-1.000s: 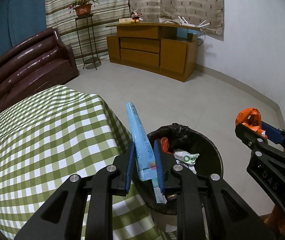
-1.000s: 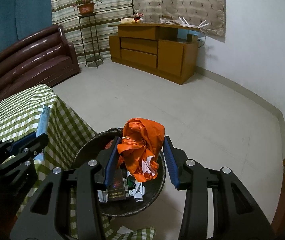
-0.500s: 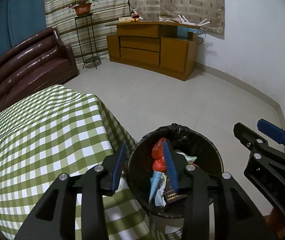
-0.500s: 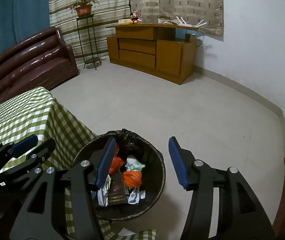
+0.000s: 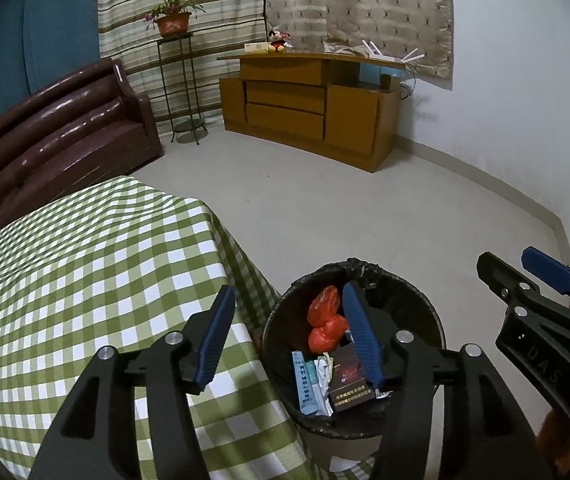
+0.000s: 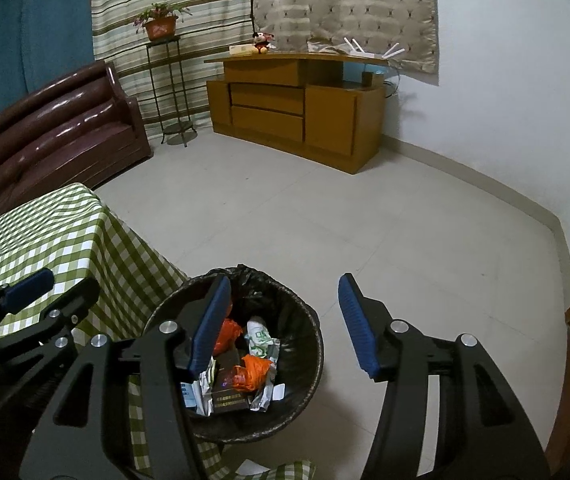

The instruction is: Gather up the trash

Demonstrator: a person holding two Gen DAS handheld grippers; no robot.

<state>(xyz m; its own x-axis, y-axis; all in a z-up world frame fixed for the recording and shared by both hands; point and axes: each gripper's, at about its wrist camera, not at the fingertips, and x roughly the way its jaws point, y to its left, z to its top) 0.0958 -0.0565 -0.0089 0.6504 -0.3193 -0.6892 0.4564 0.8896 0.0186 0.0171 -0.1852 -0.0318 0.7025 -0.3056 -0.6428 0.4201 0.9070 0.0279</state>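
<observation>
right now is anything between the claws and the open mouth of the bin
Nothing visible. Both the left claw and the right claw are open and empty above the black bin. Its mouth is uncovered, with the orange bag and the blue packet already lying inside.

Pale tiled floor [image 6: 325,208] under white walls [image 6: 505,92]. A wooden cabinet [image 6: 297,112] stands below patterned curtains [image 6: 341,4]; a brown sofa [image 6: 45,132] sits beside a plant stand [image 6: 169,92] against striped drapes [image 6: 125,12].

Below the two tools stood one bin [image 5: 425,312] holding two orange bags [image 6: 251,372], one dark box [image 5: 351,380] and one blue packet [image 5: 305,384].
</observation>
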